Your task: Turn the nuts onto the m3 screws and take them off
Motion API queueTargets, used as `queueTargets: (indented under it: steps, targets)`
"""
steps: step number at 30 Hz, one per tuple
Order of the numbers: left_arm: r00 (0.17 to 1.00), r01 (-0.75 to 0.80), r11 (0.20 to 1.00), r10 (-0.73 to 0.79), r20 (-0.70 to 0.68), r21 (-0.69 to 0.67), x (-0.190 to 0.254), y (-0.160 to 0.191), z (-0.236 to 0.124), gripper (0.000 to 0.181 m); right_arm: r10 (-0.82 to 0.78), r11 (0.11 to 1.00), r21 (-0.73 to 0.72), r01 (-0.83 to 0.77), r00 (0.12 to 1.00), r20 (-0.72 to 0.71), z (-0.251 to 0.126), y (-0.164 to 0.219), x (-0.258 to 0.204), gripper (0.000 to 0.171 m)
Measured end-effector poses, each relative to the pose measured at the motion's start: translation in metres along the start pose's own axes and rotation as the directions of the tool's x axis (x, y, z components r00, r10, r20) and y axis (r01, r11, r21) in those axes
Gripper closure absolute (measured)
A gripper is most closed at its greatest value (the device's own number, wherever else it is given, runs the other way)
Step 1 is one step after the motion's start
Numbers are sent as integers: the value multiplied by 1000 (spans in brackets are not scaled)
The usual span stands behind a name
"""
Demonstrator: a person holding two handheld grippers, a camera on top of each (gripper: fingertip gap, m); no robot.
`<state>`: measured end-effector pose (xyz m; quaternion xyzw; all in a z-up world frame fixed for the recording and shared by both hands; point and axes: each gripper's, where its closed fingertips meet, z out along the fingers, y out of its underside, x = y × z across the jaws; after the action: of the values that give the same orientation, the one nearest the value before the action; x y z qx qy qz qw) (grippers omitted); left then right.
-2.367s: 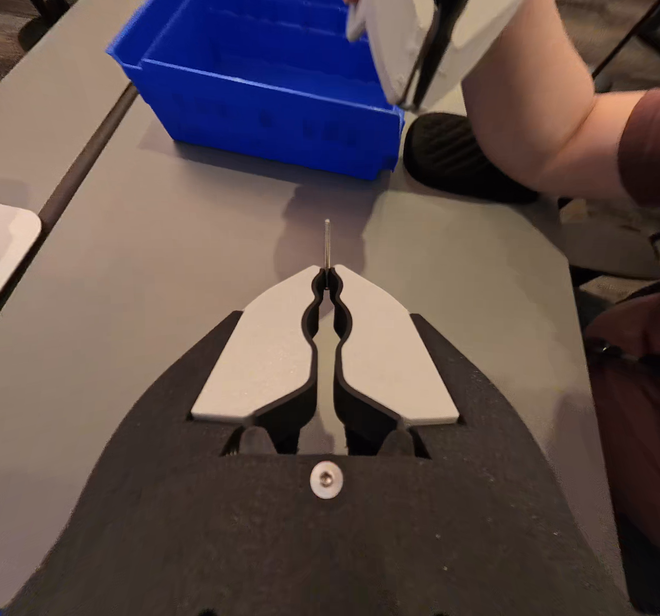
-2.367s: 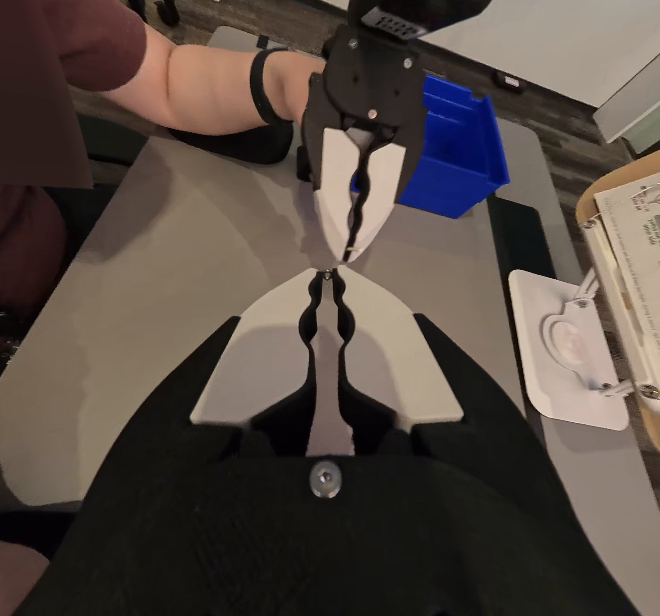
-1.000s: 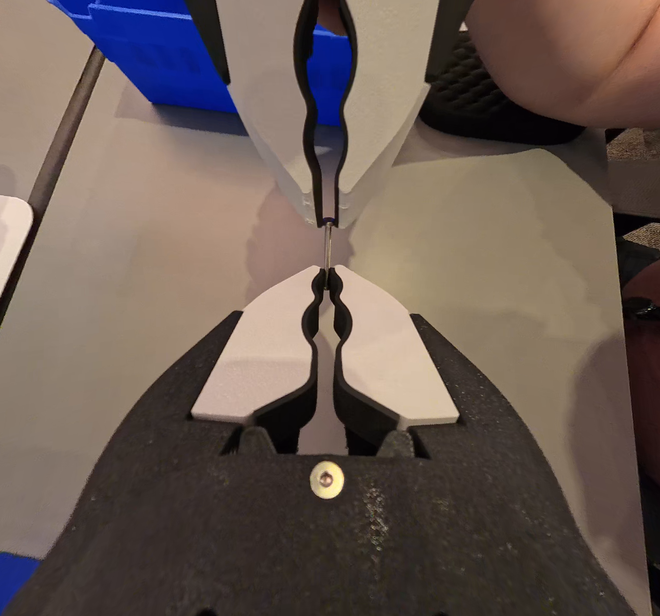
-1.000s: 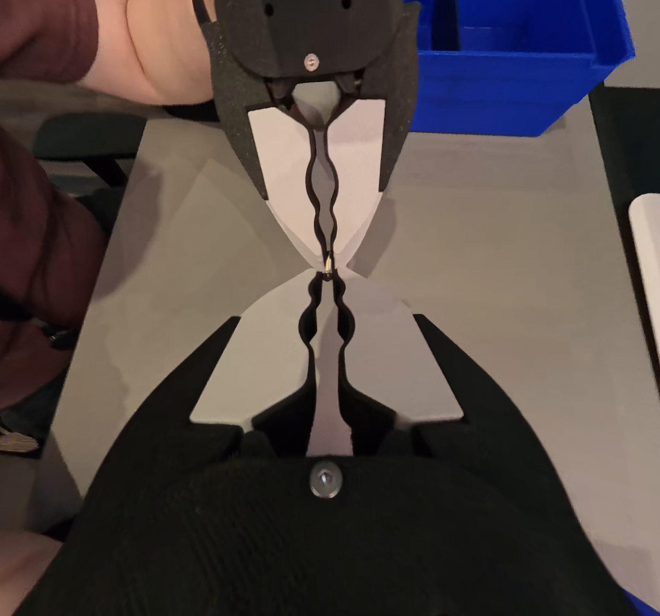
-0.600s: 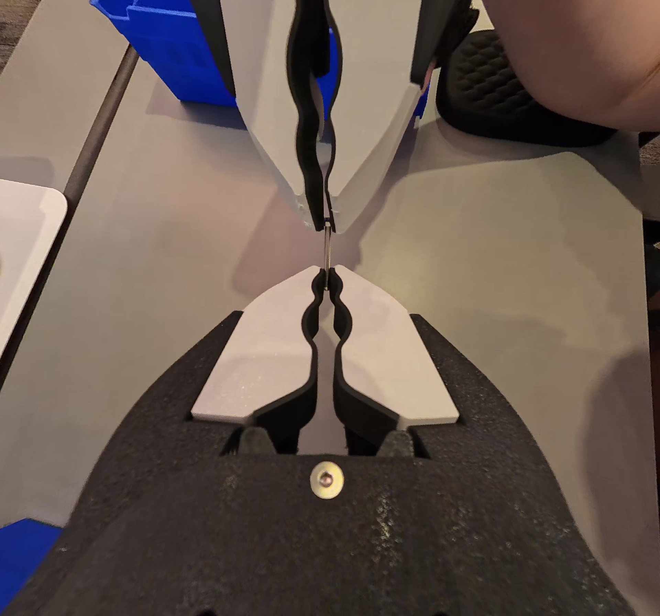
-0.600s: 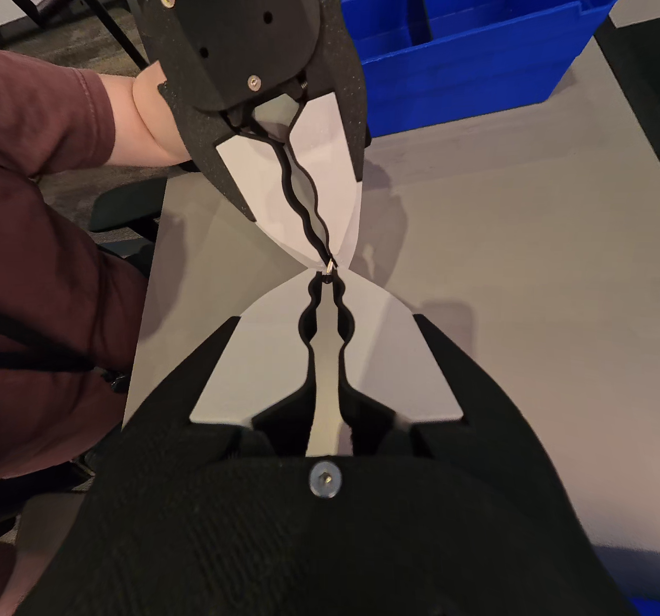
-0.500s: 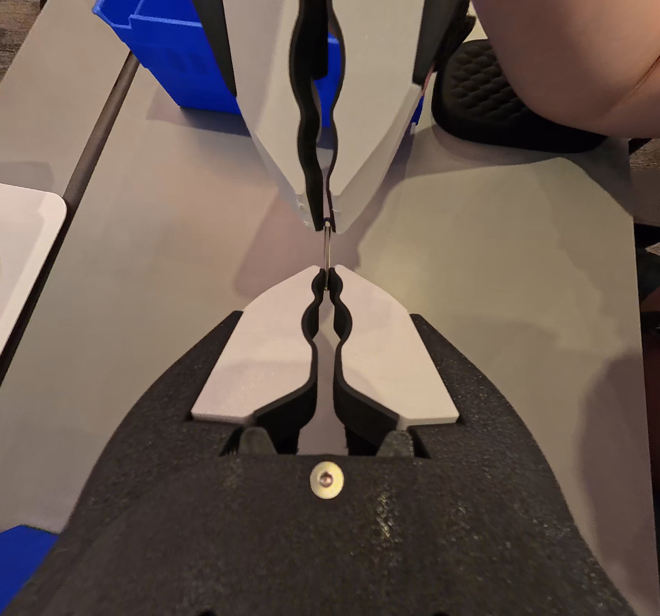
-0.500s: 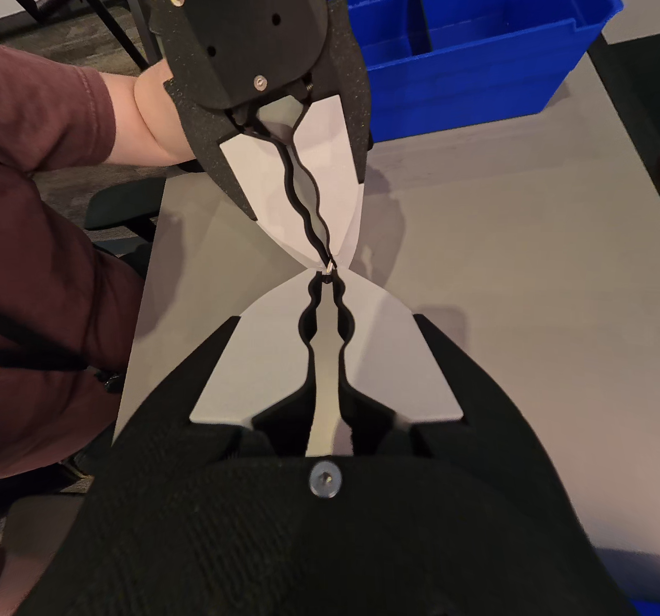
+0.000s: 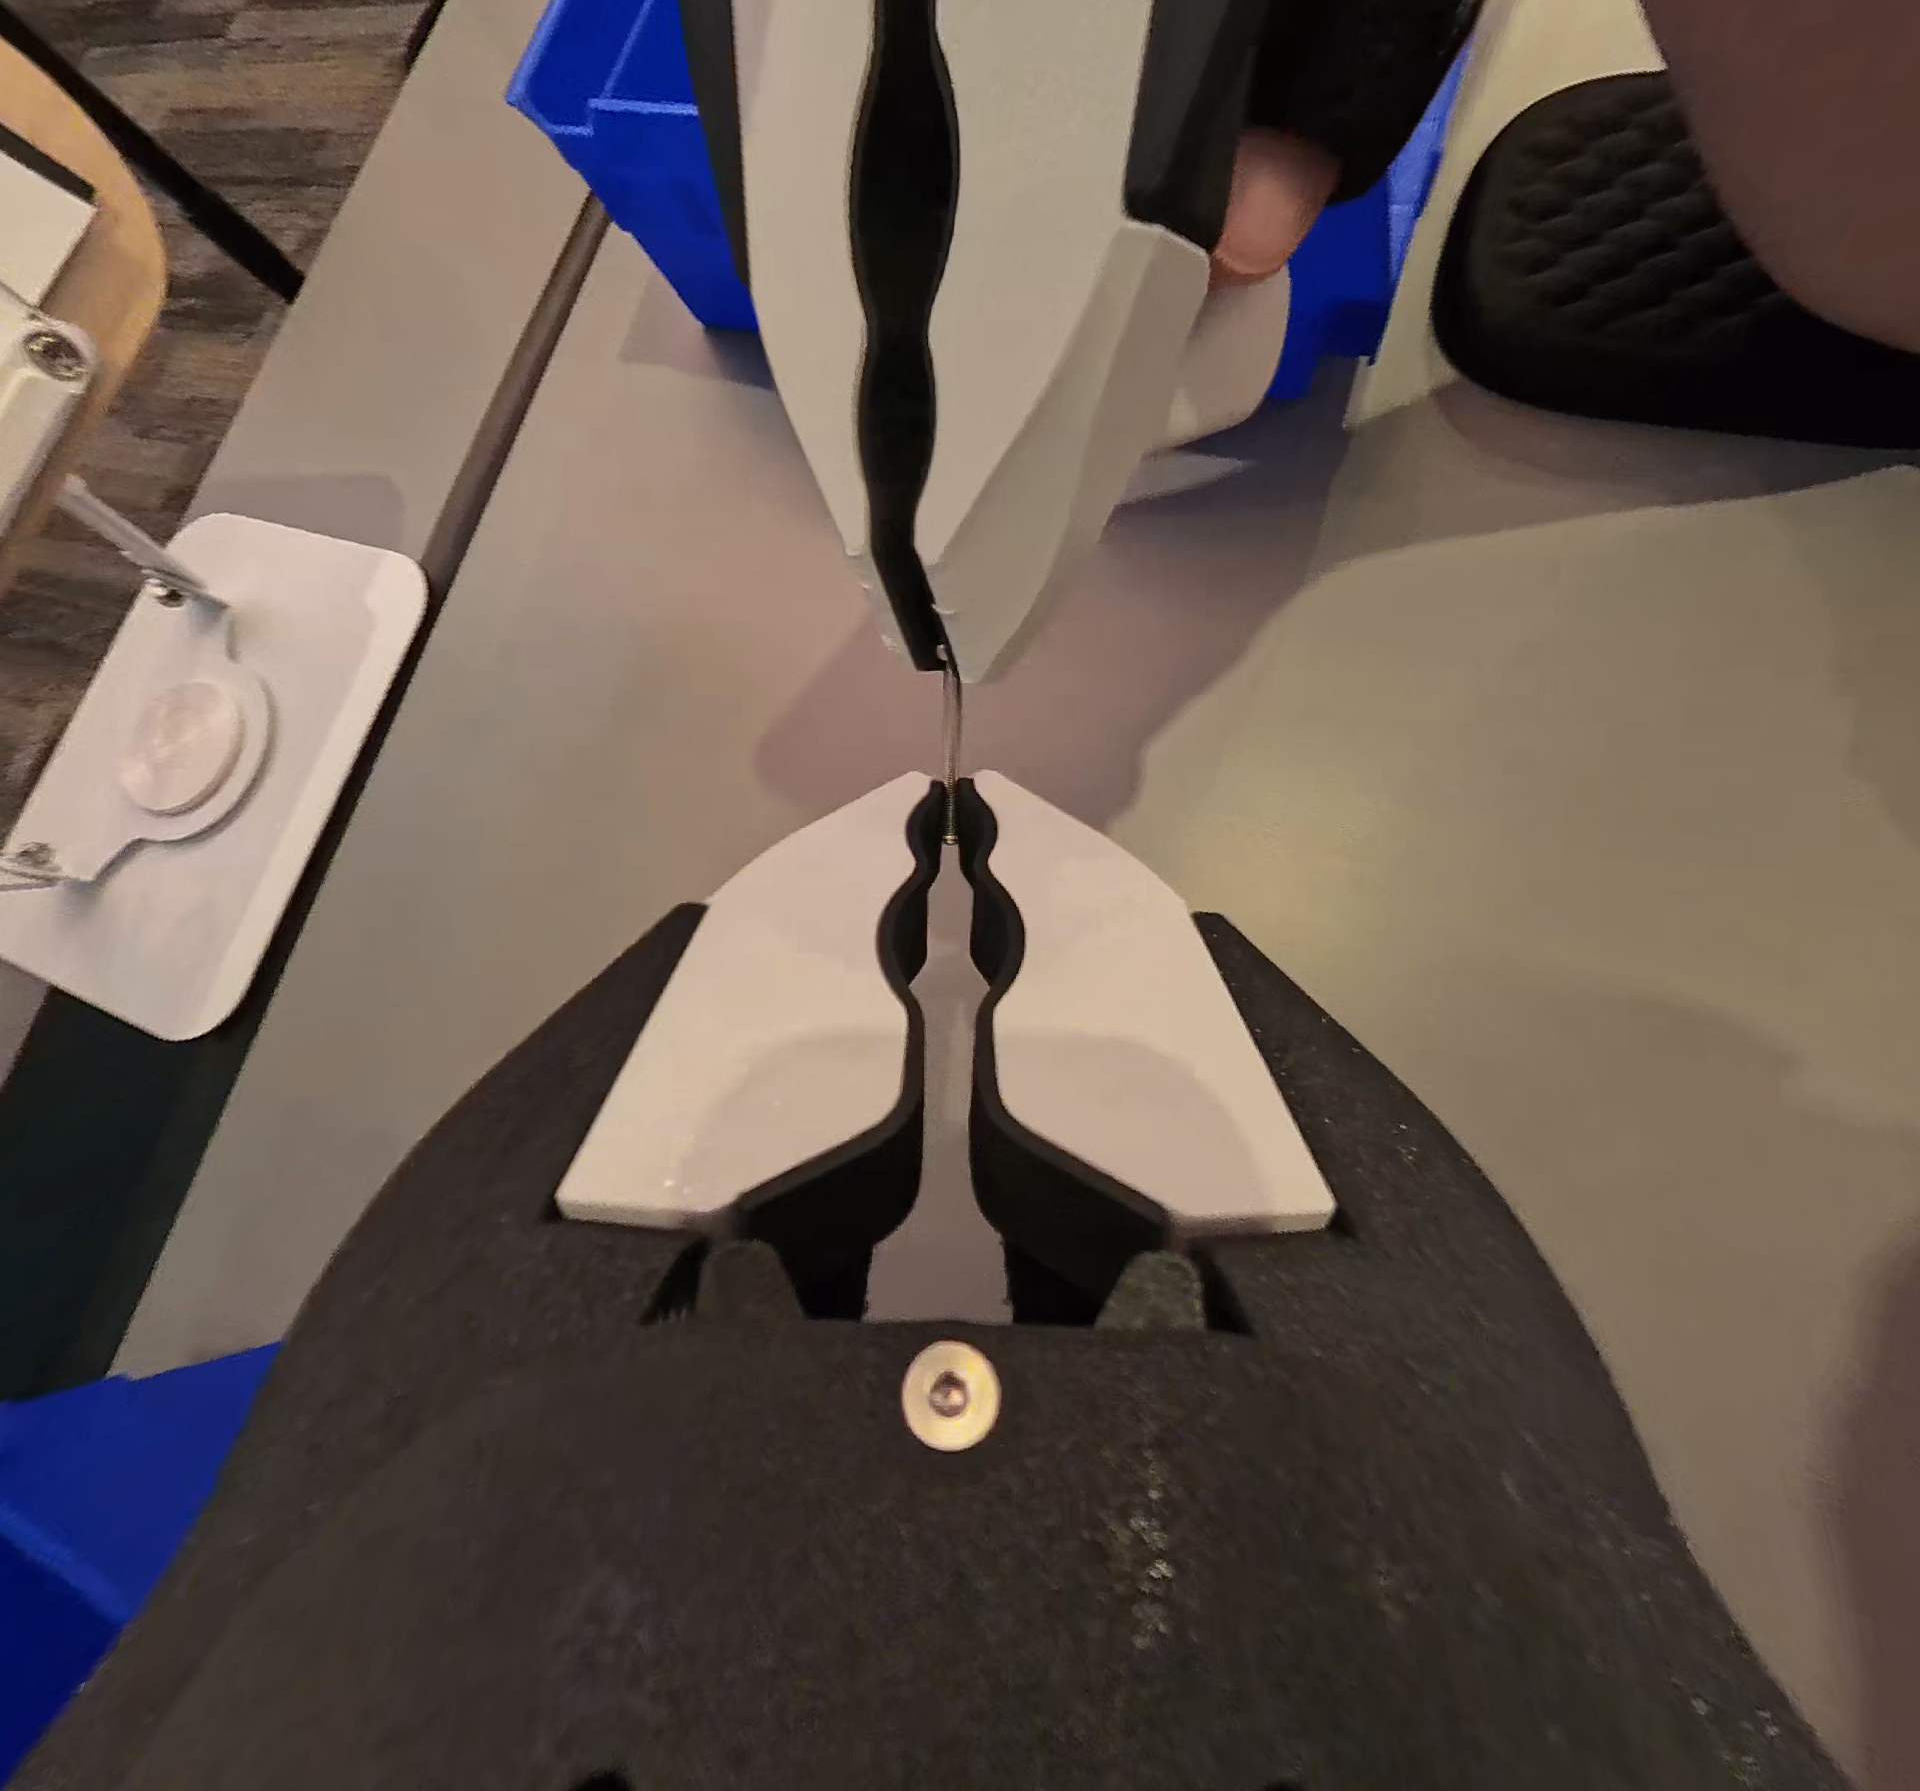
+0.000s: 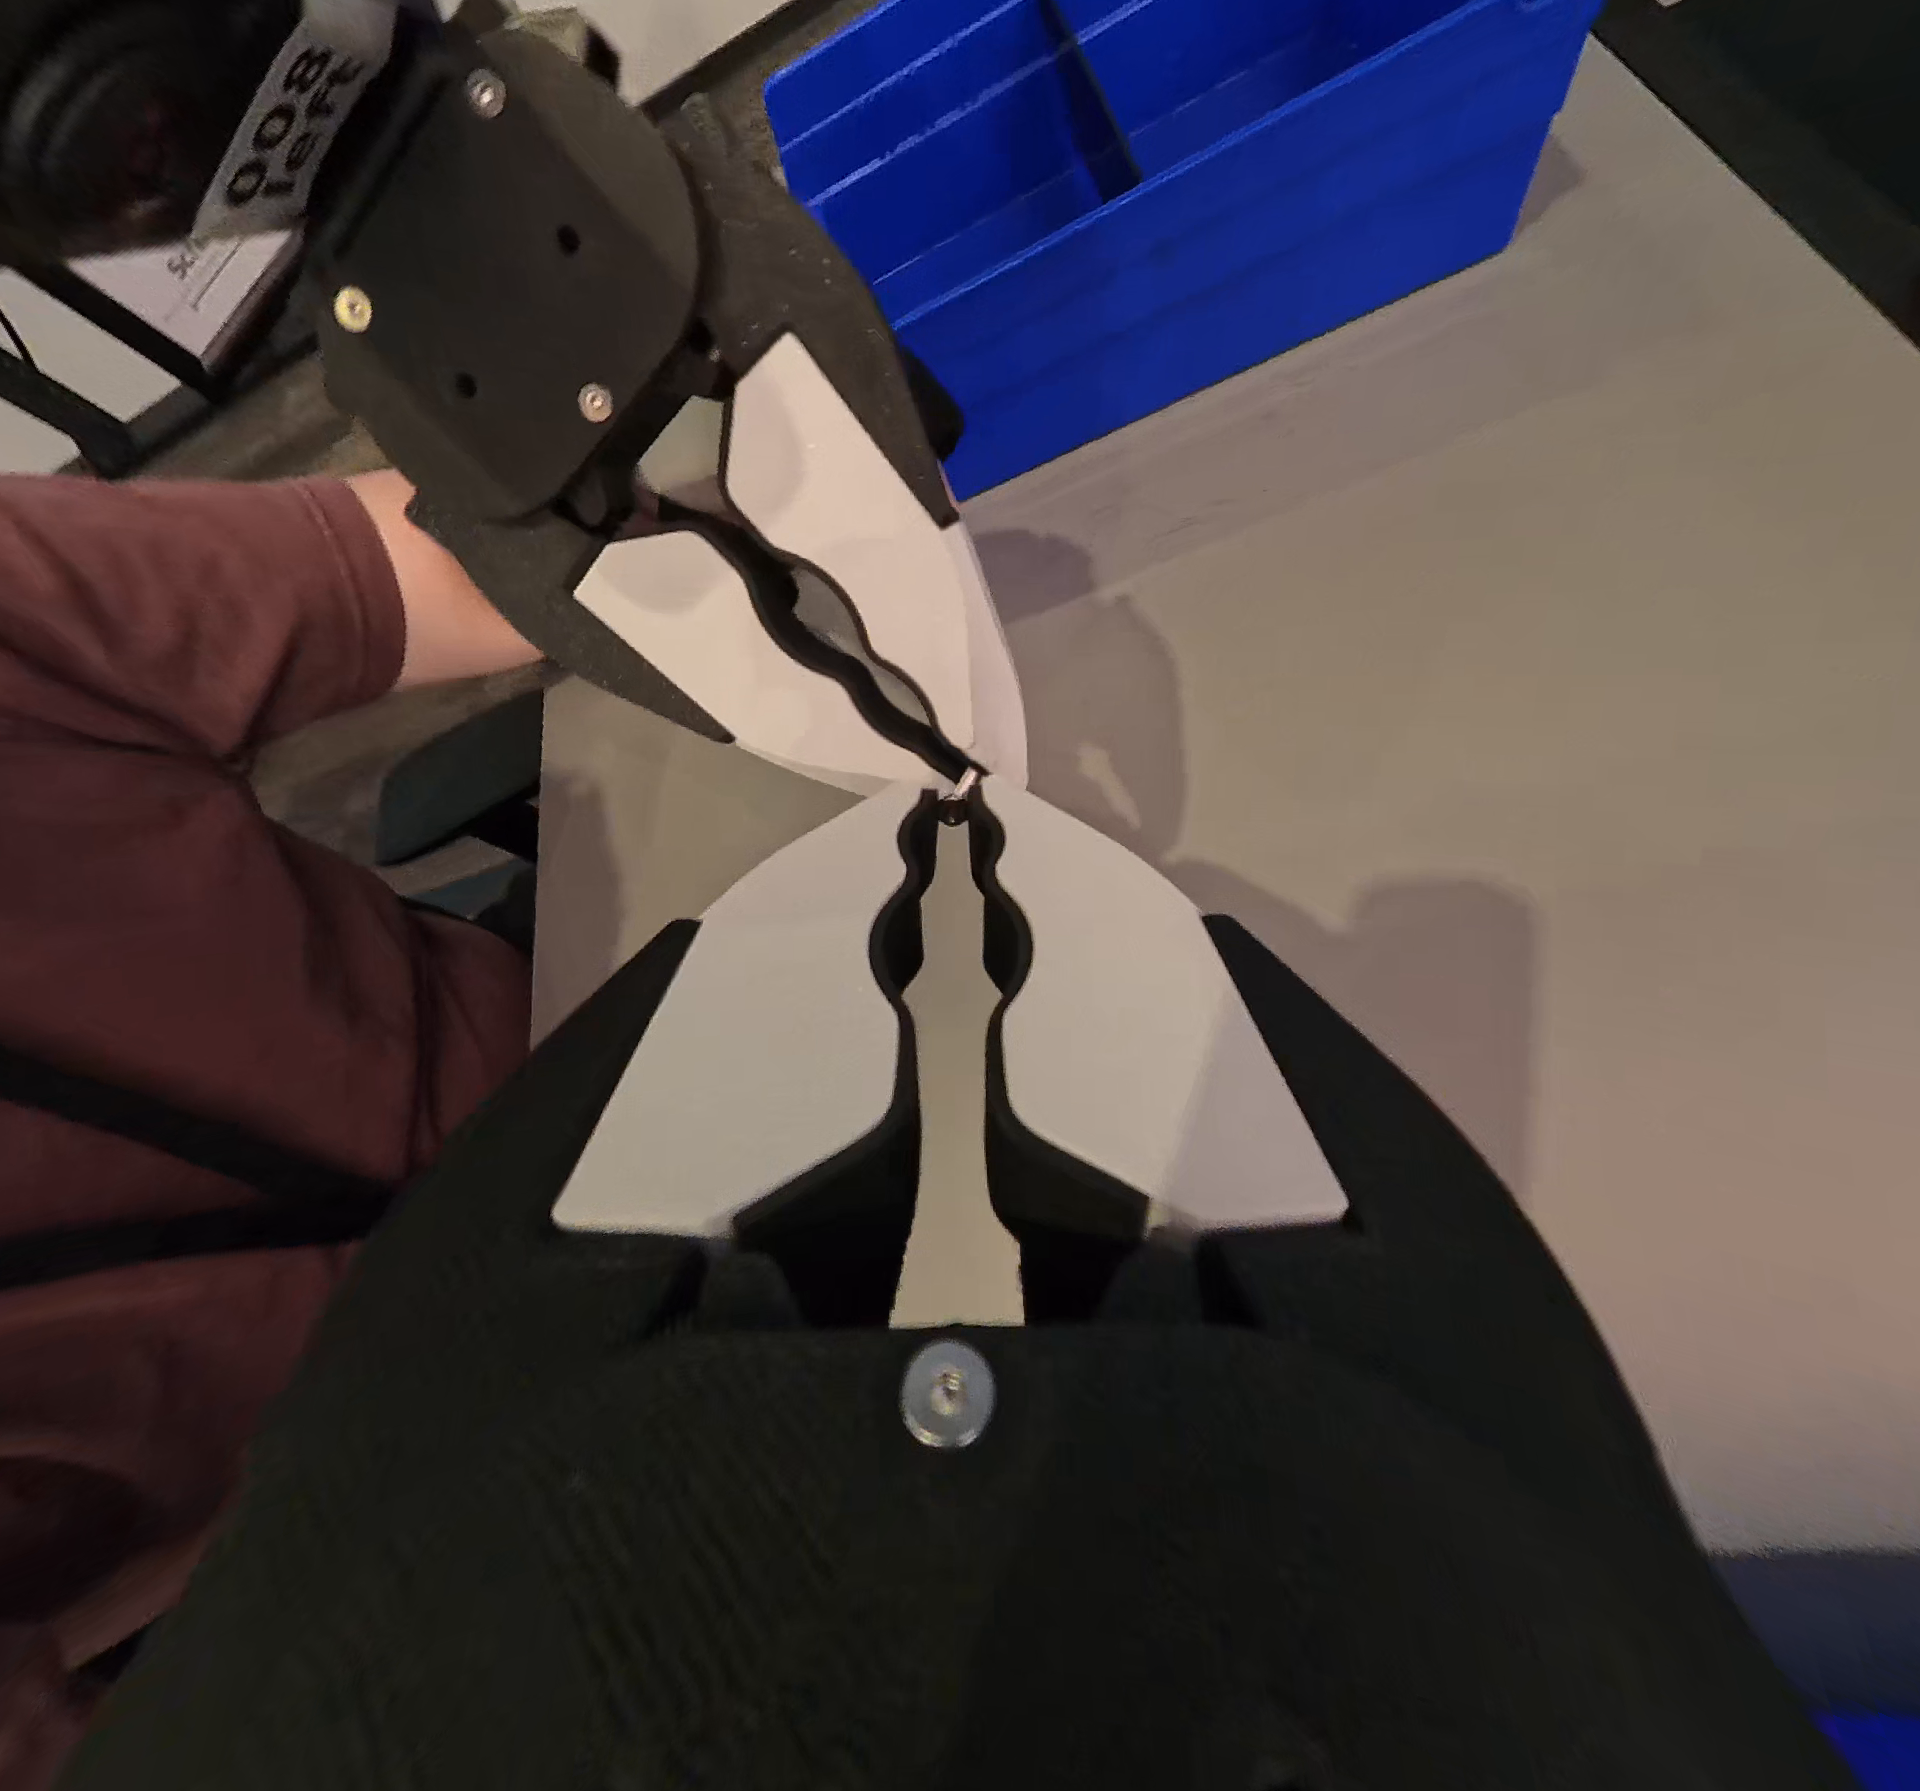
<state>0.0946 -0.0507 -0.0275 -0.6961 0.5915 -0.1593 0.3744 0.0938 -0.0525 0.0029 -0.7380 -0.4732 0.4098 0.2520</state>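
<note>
In the left wrist view my left gripper is shut on the near end of a thin M3 screw. The bare shaft runs straight ahead to my right gripper, which comes down from above and is shut on the far end. A small nut there is mostly hidden between the pads. In the right wrist view my right gripper meets the left gripper tip to tip, the left one slanting in from the upper left. Only a silver bit of the screw shows between them. Both are held above the grey table.
A blue divided bin stands at the table's far side and also shows behind the right gripper. A white plate with a round disc lies at the left edge. A black chair and a person's maroon sleeve are close. Only a small space, under 4 cm, lies between the two pairs of fingers.
The right gripper has rolled, so the left gripper now slants in its view. The left view has swung, bringing the white plate into sight. Both stay shut on the screw's ends.
</note>
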Motion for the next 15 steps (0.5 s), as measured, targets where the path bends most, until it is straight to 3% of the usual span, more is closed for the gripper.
queueTargets:
  steps: [3, 10, 15]
  targets:
    - [998, -31, 999, 32, 48, -18, -2, 0, 0, 179, 20, 1000, 1, -20, 1000, -13, 0, 0, 1, 165]
    - [1000, 2, 1000, -2, 8, 3, -1, 0, 1, 179, -4, 1000, -2, 4, 1000, -29, 0, -1, 2, 165]
    - [1000, 8, 1000, -8, -12, 14, 1, -1, 1, 179, -41, 999, 28, 42, 998, -49, -1, -6, 2, 153]
